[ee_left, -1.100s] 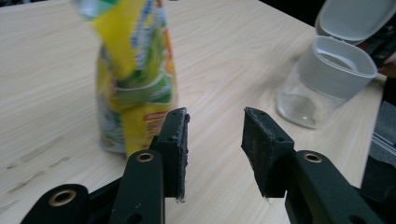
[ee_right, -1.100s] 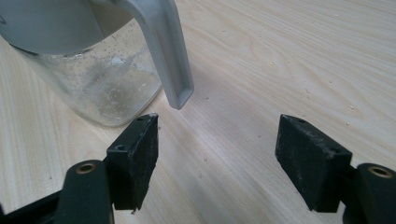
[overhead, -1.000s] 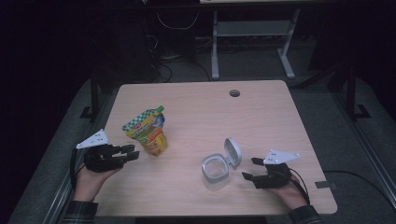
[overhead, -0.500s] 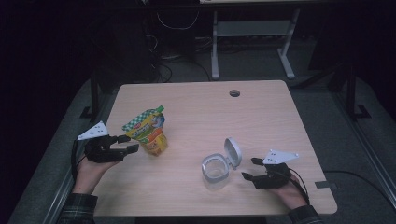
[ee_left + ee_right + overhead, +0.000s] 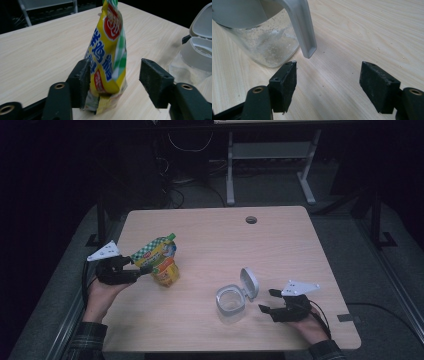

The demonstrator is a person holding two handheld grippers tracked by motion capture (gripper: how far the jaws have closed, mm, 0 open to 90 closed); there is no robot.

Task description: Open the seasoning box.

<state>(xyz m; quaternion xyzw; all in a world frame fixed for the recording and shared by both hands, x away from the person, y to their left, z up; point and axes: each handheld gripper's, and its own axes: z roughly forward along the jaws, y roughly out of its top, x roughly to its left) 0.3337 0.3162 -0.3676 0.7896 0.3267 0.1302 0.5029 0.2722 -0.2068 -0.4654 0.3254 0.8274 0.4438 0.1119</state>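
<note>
A yellow and green snack pouch (image 5: 157,260) stands upright on the wooden table (image 5: 280,250), left of the middle. My left gripper (image 5: 141,265) reaches it from the left. In the left gripper view the pouch (image 5: 107,55) stands between the jaws: one pad lies against it and the other stands apart. These jaws widened and have just closed in slightly. A clear jar (image 5: 231,302) with its grey flip lid (image 5: 249,282) raised sits at the front right. My right gripper (image 5: 267,301) rests open just right of it, with bare table between its pads (image 5: 284,85).
A round cable hole (image 5: 251,219) lies near the table's far edge. Behind the table stand a metal frame (image 5: 270,160) and loose cables on the dark floor. The jar (image 5: 197,52) shows at the right edge of the left gripper view.
My left gripper has moved a little farther from the person, along the pouch, and its jaws stand wider around it. The pouch, the jar and my right gripper have stayed put.
</note>
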